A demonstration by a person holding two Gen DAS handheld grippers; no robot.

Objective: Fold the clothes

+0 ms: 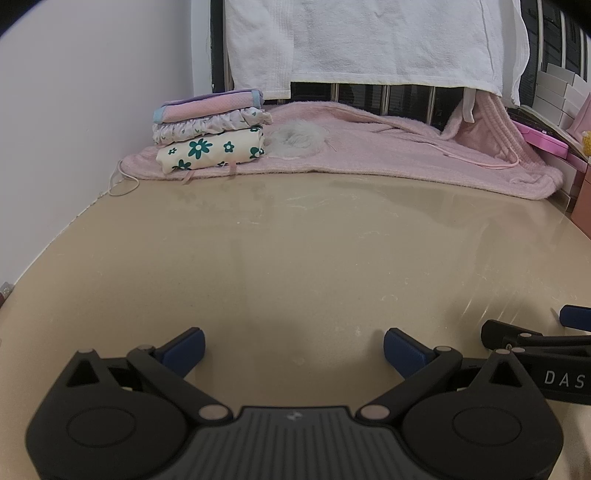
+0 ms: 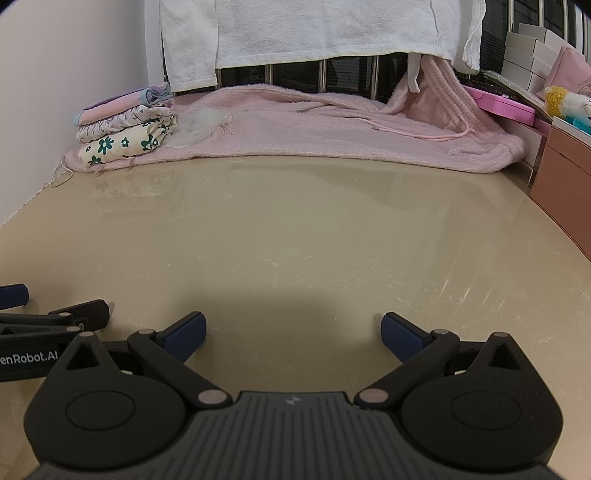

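Note:
A pink fuzzy garment point(image 1: 369, 151) point(image 2: 332, 122) with a white fur pompom point(image 1: 295, 140) and drawstrings lies spread along the far edge of the beige table point(image 1: 295, 258) point(image 2: 295, 240). On its left end sits a stack of folded clothes point(image 1: 210, 129) point(image 2: 125, 125), a flowered piece at the bottom. My left gripper point(image 1: 293, 349) is open low over the near table, holding nothing. My right gripper point(image 2: 293, 334) is open beside it, also holding nothing. Each gripper shows at the edge of the other's view.
A white towel point(image 1: 369, 40) point(image 2: 314, 29) hangs over dark bars behind the table. A white wall point(image 1: 92, 110) bounds the left side. Pink and white boxes point(image 2: 554, 155) and a plush toy point(image 2: 565, 101) stand at the right.

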